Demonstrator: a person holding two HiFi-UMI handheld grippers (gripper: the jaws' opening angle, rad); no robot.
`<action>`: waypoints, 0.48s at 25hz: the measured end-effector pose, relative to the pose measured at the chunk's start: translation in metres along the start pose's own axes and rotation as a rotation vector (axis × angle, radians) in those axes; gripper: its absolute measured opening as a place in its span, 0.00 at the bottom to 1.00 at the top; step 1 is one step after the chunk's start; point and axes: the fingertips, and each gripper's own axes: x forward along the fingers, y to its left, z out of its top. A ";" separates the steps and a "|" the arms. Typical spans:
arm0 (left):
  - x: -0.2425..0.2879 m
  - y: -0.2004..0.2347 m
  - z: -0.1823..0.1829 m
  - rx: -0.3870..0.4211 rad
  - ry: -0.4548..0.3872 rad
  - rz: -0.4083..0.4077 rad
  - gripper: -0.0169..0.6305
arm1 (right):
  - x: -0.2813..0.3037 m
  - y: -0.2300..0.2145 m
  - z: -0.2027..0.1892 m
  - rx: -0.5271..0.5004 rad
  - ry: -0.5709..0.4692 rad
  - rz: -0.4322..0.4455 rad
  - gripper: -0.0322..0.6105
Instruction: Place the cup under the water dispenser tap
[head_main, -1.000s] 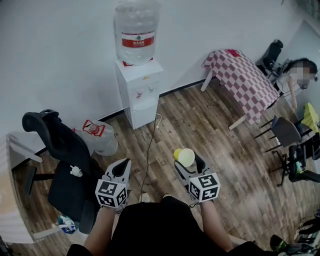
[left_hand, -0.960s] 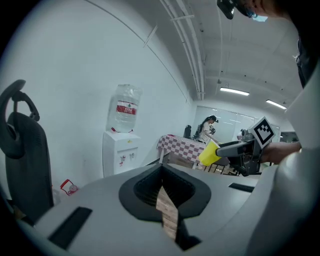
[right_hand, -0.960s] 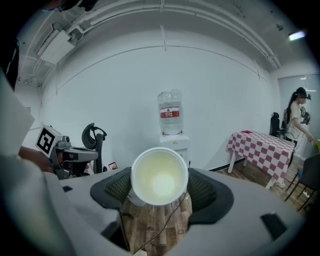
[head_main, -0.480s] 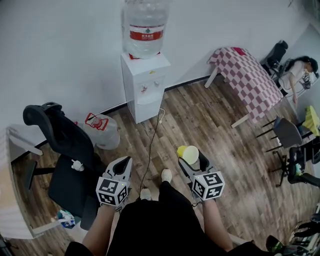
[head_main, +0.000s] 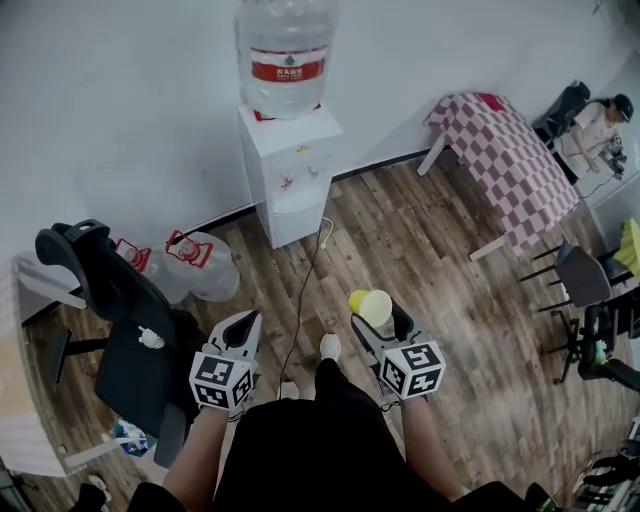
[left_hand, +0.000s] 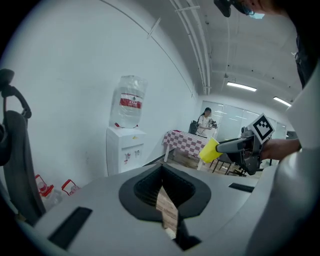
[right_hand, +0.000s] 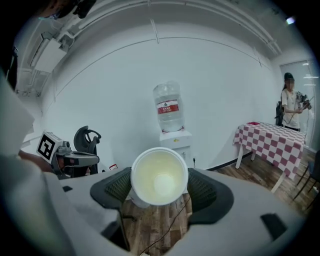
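A yellow paper cup (head_main: 371, 307) lies on its side in my right gripper (head_main: 376, 320), which is shut on it; its white inside faces the camera in the right gripper view (right_hand: 159, 176). The white water dispenser (head_main: 289, 173) with a big clear bottle (head_main: 287, 52) stands against the far wall, well ahead of both grippers. It also shows in the right gripper view (right_hand: 175, 143) and the left gripper view (left_hand: 124, 149). My left gripper (head_main: 240, 332) is shut with nothing in it. In the left gripper view the cup (left_hand: 208, 149) is off to the right.
A black office chair (head_main: 125, 320) stands at the left beside spare water bottles (head_main: 200, 265). A cable (head_main: 304, 290) runs across the wooden floor from the dispenser. A checkered table (head_main: 507, 165) and a person (head_main: 598, 130) are at the right, with chairs (head_main: 580, 280) nearby.
The view has shifted a little: the dispenser sits slightly further left and a second spare bottle shows at the left. The cup stays held in the right gripper.
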 end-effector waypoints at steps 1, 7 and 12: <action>0.008 0.001 0.005 0.000 0.000 0.007 0.05 | 0.006 -0.006 0.003 -0.002 0.003 0.008 0.60; 0.052 0.003 0.041 0.005 -0.011 0.049 0.05 | 0.042 -0.039 0.028 -0.026 0.019 0.073 0.60; 0.082 0.002 0.056 -0.006 0.000 0.100 0.05 | 0.069 -0.066 0.044 -0.047 0.035 0.132 0.60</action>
